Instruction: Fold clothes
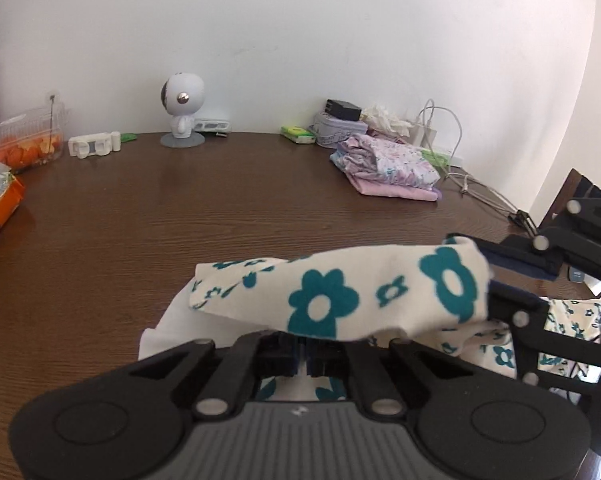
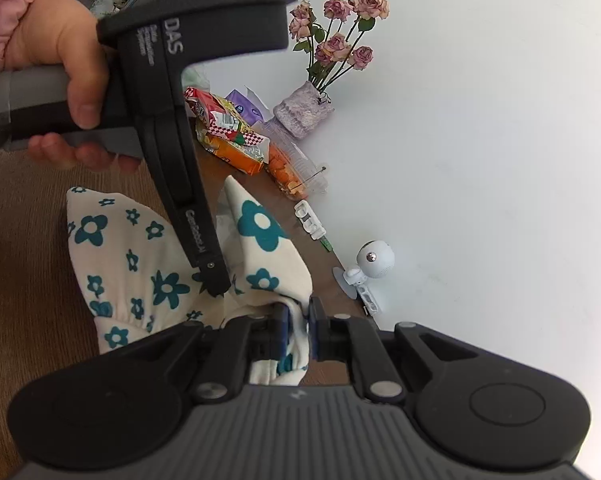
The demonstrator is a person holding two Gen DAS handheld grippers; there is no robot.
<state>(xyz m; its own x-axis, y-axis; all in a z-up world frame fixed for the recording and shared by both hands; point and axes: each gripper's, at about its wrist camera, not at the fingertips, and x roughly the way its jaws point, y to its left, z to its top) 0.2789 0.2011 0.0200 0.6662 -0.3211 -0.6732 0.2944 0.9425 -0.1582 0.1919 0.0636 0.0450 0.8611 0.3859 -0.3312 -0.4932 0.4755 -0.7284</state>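
A soft cream knit garment printed with teal flowers point(image 1: 340, 296) lies bunched on the dark brown wood-grain table point(image 1: 140, 216), one fold lifted off the surface and stretched as a rounded band between the two tools. The left gripper point(image 1: 304, 354), matte black plastic with a ribbed grey base, has its jaws drawn fully together low under that fold; the cloth drapes over them, and whether fabric is pinched between them cannot be told. In the right wrist view the right gripper point(image 2: 298, 334) has its blue-padded fingers point(image 2: 281, 332) clamped on a gathered edge of the same floral cloth, which bulges in soft folds between the pads. A hand point(image 2: 60, 68) in a crinkled pink sleeve point(image 2: 4, 8) holds the grey handle of the left tool.

Well apart from the garment, near the white wall, sits a stack of folded lilac floral clothes point(image 1: 388, 164). A glossy white round-headed robot figurine point(image 1: 182, 110) stands on a grey disc base, and dried pink roses in a fuzzy purple vase point(image 2: 304, 110) stand beside crinkly orange snack packets point(image 2: 228, 136).
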